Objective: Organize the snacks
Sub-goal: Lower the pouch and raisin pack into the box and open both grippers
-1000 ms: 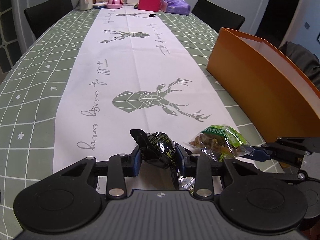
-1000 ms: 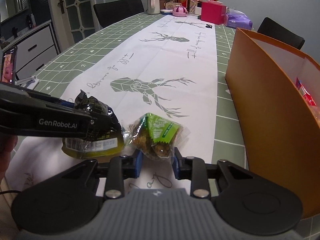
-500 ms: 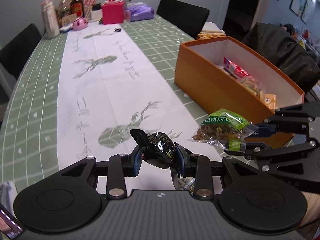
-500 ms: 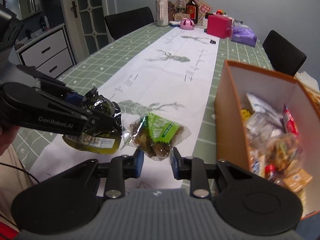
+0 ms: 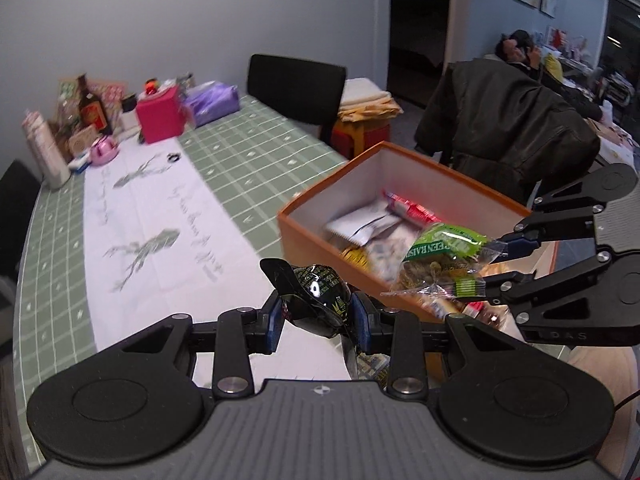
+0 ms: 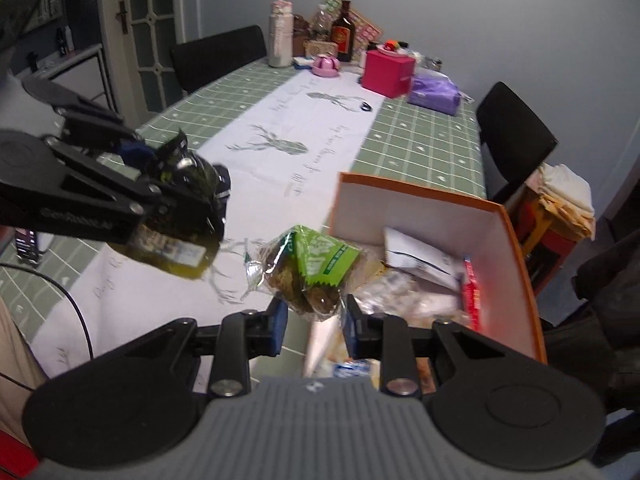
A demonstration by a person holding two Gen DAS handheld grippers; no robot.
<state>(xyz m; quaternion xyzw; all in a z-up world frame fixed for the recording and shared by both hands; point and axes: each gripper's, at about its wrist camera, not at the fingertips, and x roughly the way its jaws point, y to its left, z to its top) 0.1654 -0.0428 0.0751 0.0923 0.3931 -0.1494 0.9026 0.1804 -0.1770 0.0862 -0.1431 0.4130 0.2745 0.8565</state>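
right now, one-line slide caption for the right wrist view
Right gripper holds a green raisin bag beside the orange box; left gripper carries a dark packet.

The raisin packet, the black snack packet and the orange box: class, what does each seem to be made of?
Raisin packet: thin clear plastic film, crinkled and glossy, with a green printed label.
Black snack packet: glossy film, possibly foil-lined; it shows sharp highlights.
Orange box: probably matte cardboard, with stiff flat walls, white inside.

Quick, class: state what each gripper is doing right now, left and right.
Left gripper: shut on the dark snack packet.
Right gripper: shut on the green raisin bag, near the orange box.
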